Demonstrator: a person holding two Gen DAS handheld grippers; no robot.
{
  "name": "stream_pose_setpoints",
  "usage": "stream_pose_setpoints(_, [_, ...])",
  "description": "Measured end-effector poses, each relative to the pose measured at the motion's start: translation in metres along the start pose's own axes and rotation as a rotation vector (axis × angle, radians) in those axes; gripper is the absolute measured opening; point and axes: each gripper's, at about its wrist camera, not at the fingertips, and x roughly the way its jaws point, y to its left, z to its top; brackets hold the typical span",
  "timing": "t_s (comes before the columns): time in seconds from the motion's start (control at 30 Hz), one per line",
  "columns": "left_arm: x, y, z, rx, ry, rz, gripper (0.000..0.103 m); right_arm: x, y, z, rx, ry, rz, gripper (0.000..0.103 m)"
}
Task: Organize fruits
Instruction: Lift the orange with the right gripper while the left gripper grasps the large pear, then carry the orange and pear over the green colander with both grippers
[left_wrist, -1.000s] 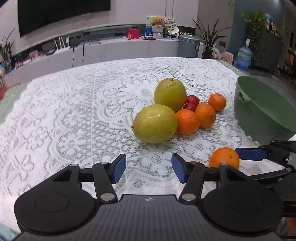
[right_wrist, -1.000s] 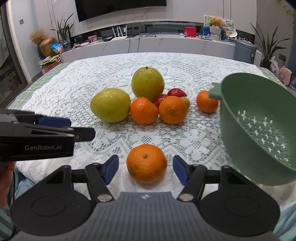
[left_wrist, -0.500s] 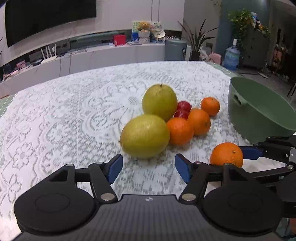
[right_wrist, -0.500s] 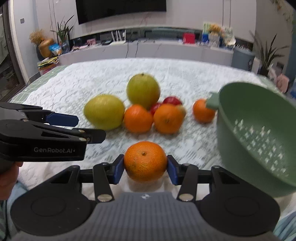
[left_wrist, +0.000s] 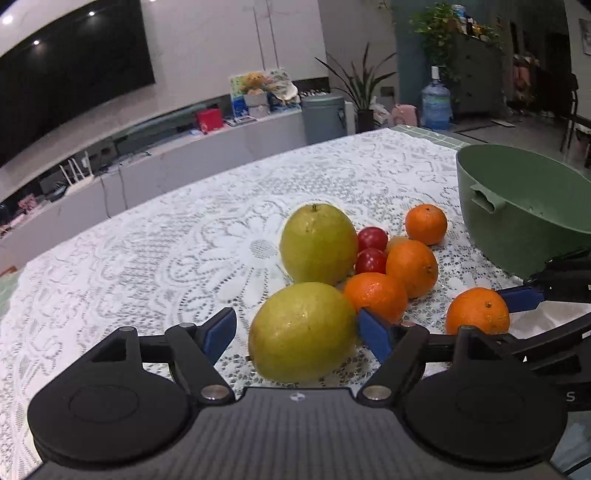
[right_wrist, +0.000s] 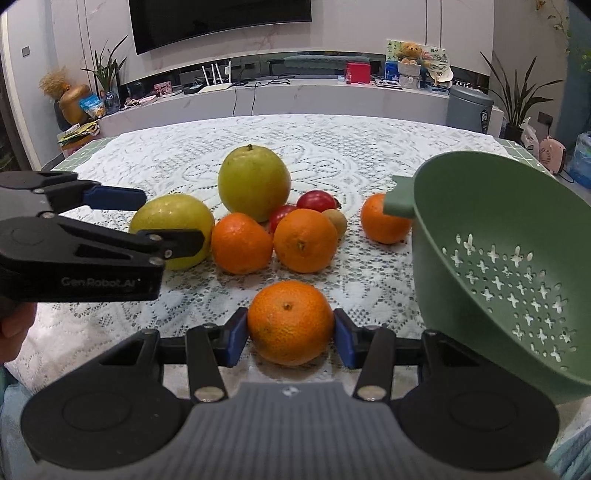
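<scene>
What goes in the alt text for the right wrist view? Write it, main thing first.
The right gripper clamps an orange just above a lace tablecloth. Beyond lie two yellow-green fruits, three more oranges and small red fruits; a green colander stands at right. The left gripper reaches, open, around the nearer yellow-green fruit.

Your right gripper (right_wrist: 290, 334) is clamped on the orange (right_wrist: 290, 322); your left gripper (left_wrist: 297, 332) is spread wide, level beside it.
</scene>
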Motion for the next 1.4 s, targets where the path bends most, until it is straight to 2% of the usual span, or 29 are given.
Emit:
stream_pose_setpoints(0.17, [0.008, 0.005, -0.002, -0.013, 0.012, -0.028, 0.088, 0.002, 0.000, 0.000, -0.002, 0.001, 0.000, 0.047])
stream_pose_setpoints(0.33, [0.013, 0.012, -0.002, -0.082, 0.011, -0.057, 0.087, 0.002, 0.000, -0.001, -0.001, 0.000, 0.002, 0.047])
stream_pose_setpoints(0.5, [0.016, 0.022, -0.002, -0.167, 0.013, -0.100, 0.078, 0.001, 0.002, -0.002, -0.011, -0.003, -0.003, 0.047])
stream_pose_setpoints(0.73, [0.011, 0.019, -0.004, -0.186, 0.013, -0.084, 0.077, 0.000, 0.003, -0.003, -0.022, -0.008, -0.005, 0.047])
stream_pose_setpoints(1.1, [-0.025, 0.018, -0.012, -0.257, 0.007, -0.058, 0.077, -0.021, 0.008, -0.002, -0.055, -0.055, 0.002, 0.046])
stream_pose_setpoints(1.4, [-0.061, 0.003, 0.007, -0.268, -0.015, -0.109, 0.077, -0.070, 0.008, 0.004, -0.101, -0.139, -0.013, 0.046])
